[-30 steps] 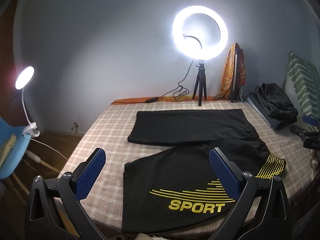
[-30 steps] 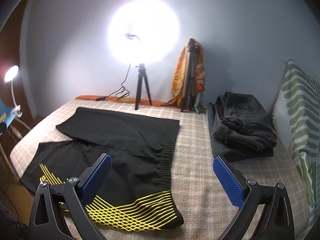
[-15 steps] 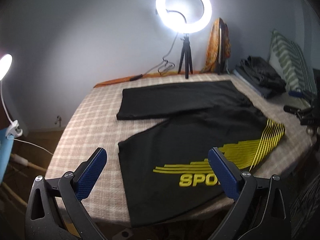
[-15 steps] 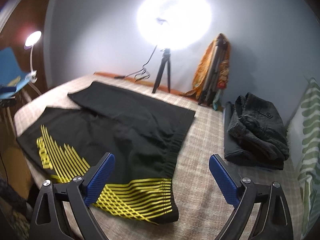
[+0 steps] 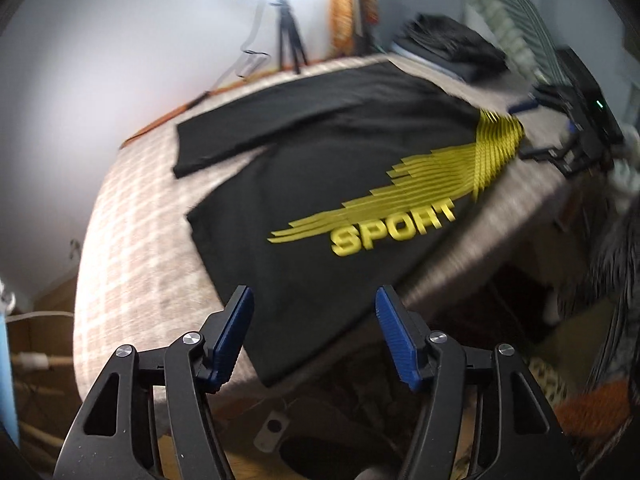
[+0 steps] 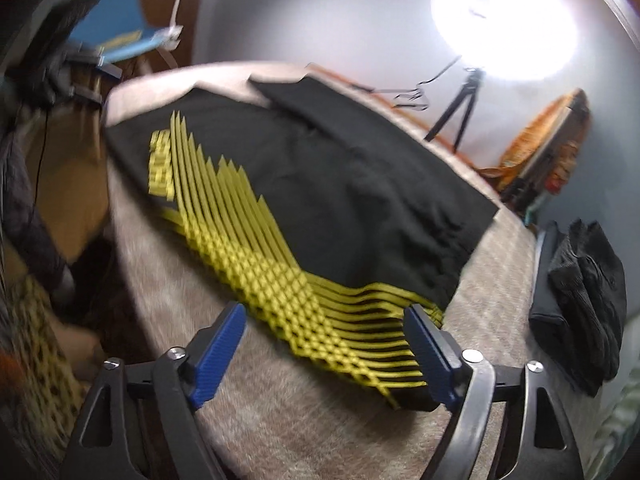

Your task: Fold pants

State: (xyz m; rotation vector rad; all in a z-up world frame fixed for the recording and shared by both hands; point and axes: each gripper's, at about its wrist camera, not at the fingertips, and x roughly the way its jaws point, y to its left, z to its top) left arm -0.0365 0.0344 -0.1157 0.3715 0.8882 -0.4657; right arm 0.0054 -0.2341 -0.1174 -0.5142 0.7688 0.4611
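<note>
Black pants [image 5: 320,168] with yellow stripes and the word SPORT lie spread flat on a checked bed [image 5: 132,232]; one leg hangs a little over the near edge. My left gripper [image 5: 314,312] is open and empty, just above the hem of the near leg. In the right wrist view the pants [image 6: 320,184] show their yellow-striped waist corner. My right gripper [image 6: 324,328] is open and empty, low over that corner, its right finger [image 6: 430,352] next to the waistband edge.
A ring light on a tripod [image 6: 460,108] stands at the back of the bed. A pile of dark folded clothes [image 6: 588,288] lies at the right side. A blue chair with a clip lamp [image 6: 120,40] stands to the left. The floor [image 5: 320,432] lies below the near edge.
Both grippers have dropped and closed in on the pants: the left toward the near leg hem, the right toward the striped waist corner. Both views have tilted and are blurred by motion.
</note>
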